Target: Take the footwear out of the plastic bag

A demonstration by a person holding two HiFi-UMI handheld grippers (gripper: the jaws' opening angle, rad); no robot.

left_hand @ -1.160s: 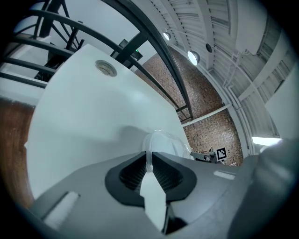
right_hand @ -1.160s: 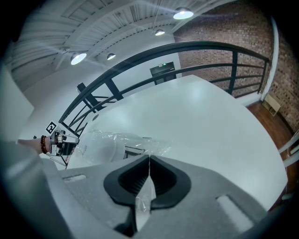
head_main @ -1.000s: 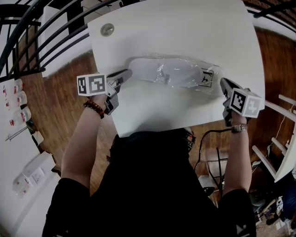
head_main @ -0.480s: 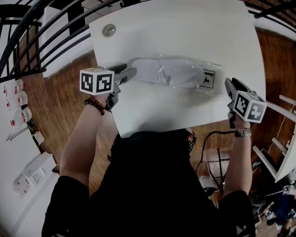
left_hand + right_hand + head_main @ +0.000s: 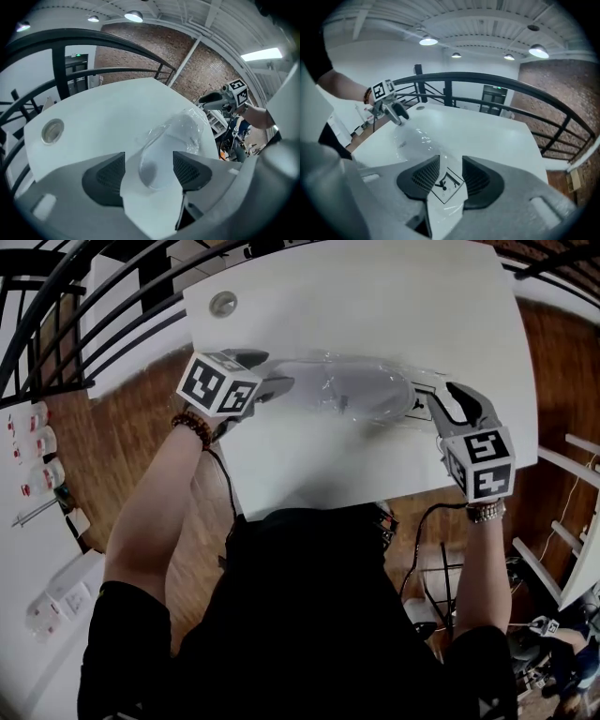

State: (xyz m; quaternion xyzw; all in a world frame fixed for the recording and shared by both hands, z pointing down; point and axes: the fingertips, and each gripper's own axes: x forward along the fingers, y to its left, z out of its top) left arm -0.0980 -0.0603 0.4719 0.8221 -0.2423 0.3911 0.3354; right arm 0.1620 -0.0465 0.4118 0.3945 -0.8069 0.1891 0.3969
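Clear plastic bag [image 5: 419,399], slipper [image 5: 361,390] inside, on the white table [image 5: 375,296].
Left gripper [image 5: 284,382] and right gripper [image 5: 439,401] straddle its ends, jaws just opening, clamping nothing; no hold yet, so both should close next.

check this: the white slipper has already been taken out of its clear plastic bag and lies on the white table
Not quite. The head view shows the white slipper inside the clear plastic bag, not out of it. It does lie on the white table.
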